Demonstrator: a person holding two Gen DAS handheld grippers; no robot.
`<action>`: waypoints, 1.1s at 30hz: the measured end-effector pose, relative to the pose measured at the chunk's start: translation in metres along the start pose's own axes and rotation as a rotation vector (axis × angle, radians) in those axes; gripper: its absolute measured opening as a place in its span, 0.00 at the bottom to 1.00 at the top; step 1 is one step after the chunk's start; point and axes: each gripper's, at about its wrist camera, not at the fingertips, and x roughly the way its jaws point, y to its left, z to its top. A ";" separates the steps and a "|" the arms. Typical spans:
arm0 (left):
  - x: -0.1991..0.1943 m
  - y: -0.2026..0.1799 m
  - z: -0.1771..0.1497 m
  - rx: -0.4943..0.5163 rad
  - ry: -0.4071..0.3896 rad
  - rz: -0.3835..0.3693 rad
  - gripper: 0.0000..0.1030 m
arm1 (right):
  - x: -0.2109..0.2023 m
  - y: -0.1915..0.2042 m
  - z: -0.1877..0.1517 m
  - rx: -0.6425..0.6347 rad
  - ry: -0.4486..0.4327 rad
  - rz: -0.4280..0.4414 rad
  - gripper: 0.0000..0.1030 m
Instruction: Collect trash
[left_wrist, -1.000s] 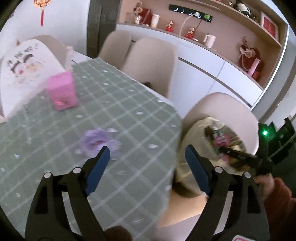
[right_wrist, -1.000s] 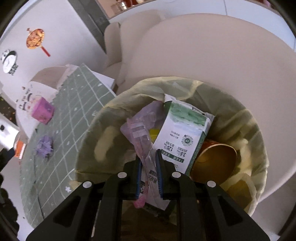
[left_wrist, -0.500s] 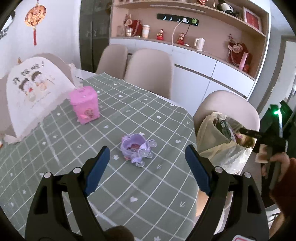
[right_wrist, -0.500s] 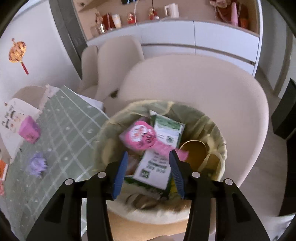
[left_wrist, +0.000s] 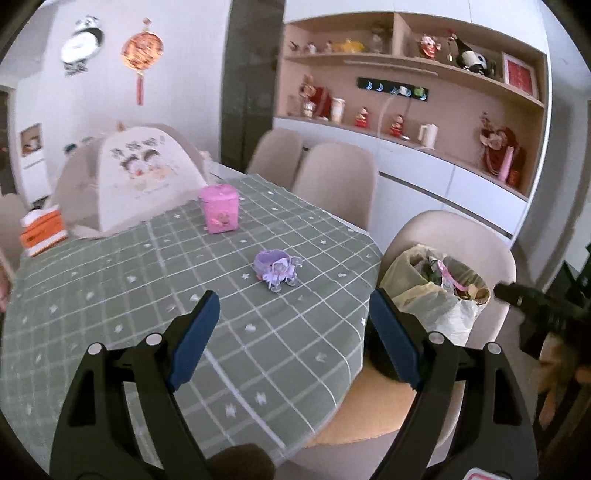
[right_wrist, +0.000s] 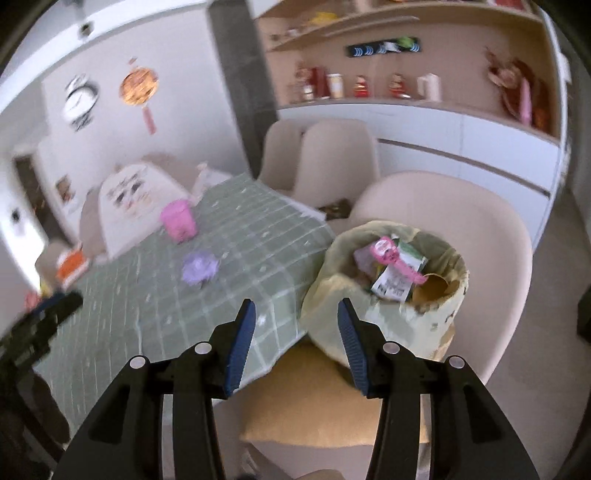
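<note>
Trash bag (right_wrist: 384, 295), yellowish liner, sits on the seat of a beige chair (right_wrist: 480, 229) just beside the counter (left_wrist: 184, 280) edge, mouth open, already holding a pink wrapper (right_wrist: 388, 253), a green-and-white carton (right_wrist: 400, 273) and a brown cup (right_wrist: 436, 284). Right gripper (right_wrist: 295, 338) hangs above and short of the bag, jaws spread w/ nothing between them. Left gripper (left_wrist: 290, 328) is over the counter, jaws spread wide, also empty.

Probably the next pick: only loose small thing near is the purple carriage-shaped item (left_wrist: 276, 268) mid-counter; pink box (left_wrist: 218, 208) further back looks like a keeper, not trash. To do it well, come in low w/ jaws straddling the purple piece, close gently since it looks thin and brittle, then carry over the bag mouth before releasing.

Carton print too small and blurred to read; chair cover (left_wrist: 144, 168) characters not legible either.
</note>
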 end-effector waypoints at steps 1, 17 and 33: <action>-0.007 -0.005 -0.003 -0.002 -0.002 0.015 0.77 | -0.006 0.004 -0.006 -0.025 0.004 0.001 0.43; -0.067 -0.048 -0.047 0.003 -0.022 0.119 0.77 | -0.083 0.026 -0.067 -0.151 -0.117 0.023 0.43; -0.066 -0.055 -0.050 0.032 -0.003 0.083 0.77 | -0.091 0.021 -0.066 -0.122 -0.144 0.004 0.43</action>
